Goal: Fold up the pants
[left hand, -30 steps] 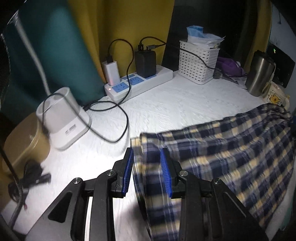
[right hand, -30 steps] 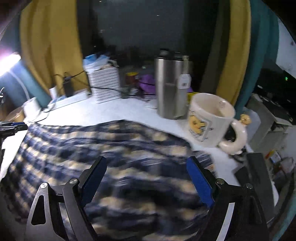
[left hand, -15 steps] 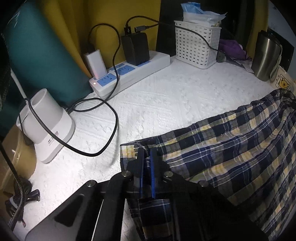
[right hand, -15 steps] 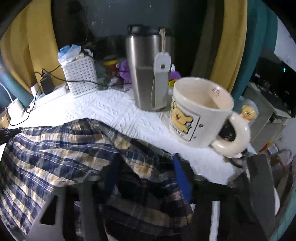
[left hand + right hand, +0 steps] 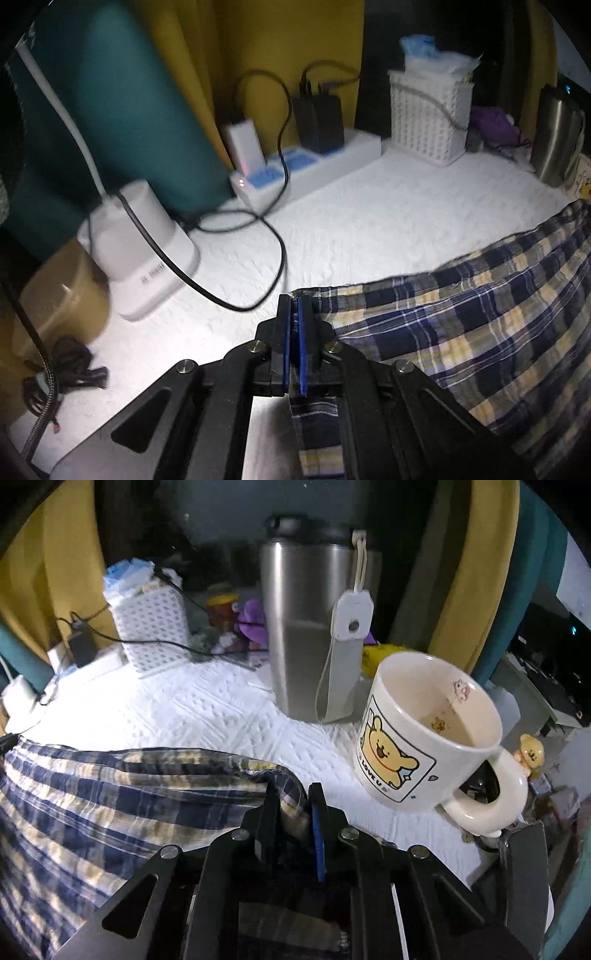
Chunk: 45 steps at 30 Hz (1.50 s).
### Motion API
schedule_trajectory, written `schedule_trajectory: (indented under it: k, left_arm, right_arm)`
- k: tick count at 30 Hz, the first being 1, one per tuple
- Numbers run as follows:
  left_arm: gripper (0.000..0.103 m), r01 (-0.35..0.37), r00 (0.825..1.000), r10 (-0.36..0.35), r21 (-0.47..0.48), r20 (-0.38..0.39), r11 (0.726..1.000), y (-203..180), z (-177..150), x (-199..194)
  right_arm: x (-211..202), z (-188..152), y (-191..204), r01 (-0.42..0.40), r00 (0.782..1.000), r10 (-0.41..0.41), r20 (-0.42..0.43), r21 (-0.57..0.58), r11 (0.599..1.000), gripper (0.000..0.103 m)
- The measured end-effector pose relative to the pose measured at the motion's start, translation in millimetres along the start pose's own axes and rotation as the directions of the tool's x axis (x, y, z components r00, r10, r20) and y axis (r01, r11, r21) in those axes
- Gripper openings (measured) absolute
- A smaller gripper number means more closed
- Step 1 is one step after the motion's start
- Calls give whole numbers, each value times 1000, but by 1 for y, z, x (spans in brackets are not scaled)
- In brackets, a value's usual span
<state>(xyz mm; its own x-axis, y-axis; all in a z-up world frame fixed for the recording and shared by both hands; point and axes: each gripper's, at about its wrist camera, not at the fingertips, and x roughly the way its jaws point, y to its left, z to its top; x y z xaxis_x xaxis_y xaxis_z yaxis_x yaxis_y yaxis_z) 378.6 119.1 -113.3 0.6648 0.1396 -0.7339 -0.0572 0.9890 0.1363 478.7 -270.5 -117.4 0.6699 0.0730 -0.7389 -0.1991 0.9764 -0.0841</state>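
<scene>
Nearest, left gripper (image 5: pixel 294 314) was pinched tight on one corner of the plaid pants (image 5: pixel 461 314); right gripper (image 5: pixel 291 805) was closed on the opposite bunched corner, cloth filling its narrow gap. Pants lay draped across the white tablecloth (image 5: pixel 369 221). Fabric looked thin, limp, light; likely to sag between holds, so corners and hems seemed best. Beyond: mug (image 5: pixel 424 738) near, tumbler (image 5: pixel 310 627) farther.

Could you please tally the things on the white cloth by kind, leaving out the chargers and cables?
Plaid pants: 1
Steel tumbler: 1
Bear mug: 1
White basket: 1
Power strip: 1
White lamp base: 1
Total: 6
</scene>
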Motion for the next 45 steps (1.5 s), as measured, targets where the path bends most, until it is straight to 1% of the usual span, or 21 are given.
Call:
schedule_trajectory:
  k: [1, 2, 4, 5, 6, 7, 8, 9, 11, 14, 18, 21, 25, 27, 29, 31, 33, 36, 39, 42, 45]
  left_arm:
    - [3, 0, 1000, 0, 9, -22, 1000, -3, -1, 6]
    - [3, -3, 1000, 3, 9, -25, 1000, -4, -2, 7]
    - [5, -7, 1000, 7, -9, -11, 1000, -2, 0, 3]
    - [6, -6, 1000, 6, -15, -6, 1000, 0, 1, 1]
    - [11, -8, 1000, 8, -19, -2, 1000, 2, 2, -2]
    - [15, -10, 1000, 10, -23, 3, 1000, 4, 4, -5]
    - [27, -7, 1000, 7, -30, 11, 1000, 7, 4, -10]
    - [31, -1, 1000, 2, -35, 17, 999, 8, 4, -14]
    - [32, 7, 1000, -6, -42, 31, 999, 12, 3, -26]
    - [38, 23, 999, -21, -39, 44, 999, 12, 0, -41]
    - [39, 56, 997, -55, -5, 56, 998, 2, -1, -52]
    - [39, 98, 994, -100, 44, 48, 994, -16, 3, -52]
    - [39, 188, 981, -192, 128, 20, 974, -53, 10, -49]
    - [39, 225, 974, -227, 149, -4, 963, -69, 12, -42]
    - [39, 253, 967, -249, 149, -46, 956, -79, 11, -29]
    - [39, 244, 967, -230, 146, -105, 959, -87, 7, -14]
    - [40, 234, 967, -215, 145, -133, 961, -88, 1, -8]
    - [40, 216, 971, -199, 132, -133, 967, -83, -4, -12]
    - [40, 181, 978, -167, 112, -127, 977, -72, -11, -21]
    - [40, 177, 980, -167, 87, -109, 980, -62, -21, -40]
    - [40, 195, 979, -188, 81, -84, 977, -58, -32, -64]
  right_arm:
    - [1, 0, 0, 5, 1000, -5, -7, -1, 1000, 17]
    - [0, -1, 0, 13, 1000, -13, -5, -1, 1000, 19]
    - [-7, -1, 2, 46, 999, -46, 7, -11, 999, 34]
    - [-13, -3, 0, 69, 997, -68, 18, -14, 998, 54]
    - [-18, -4, -4, 79, 997, -79, 26, -9, 997, 76]
    - [-24, -6, -7, 84, 996, -84, 38, 2, 996, 80]
    - [-29, -8, -11, 85, 995, -85, 46, 10, 996, 80]
    - [-35, -11, -14, 88, 995, -89, 47, 15, 996, 80]
    - [-44, -16, -19, 97, 994, -98, 51, 21, 995, 80]
    - [-55, -26, -25, 104, 993, -106, 48, 39, 994, 80]
    - [-67, -31, -21, 82, 994, -85, 75, 37, 996, 80]
    - [-73, -28, -2, 42, 994, -42, 100, -7, 999, 80]
    - [-67, -26, 16, 0, 996, 3, 86, -37, 999, 80]
    - [-66, -27, 24, -22, 996, 27, 82, -53, 998, 80]
    - [-62, -32, 33, -35, 997, 40, 58, -84, 996, 80]
    - [-52, -39, 42, -22, 1000, 25, 16, -122, 992, 80]
    - [-45, -49, 46, -5, 1000, 2, -22, -149, 989, 79]
    - [-41, -64, 42, -1, 998, -7, -58, -145, 989, 79]
    - [-45, -75, 37, 12, 997, -21, -68, -136, 991, 79]
    - [-53, -78, 34, 26, 997, -34, -65, -125, 992, 79]
    - [-64, -81, 33, 33, 998, -38, -50, -106, 994, 80]
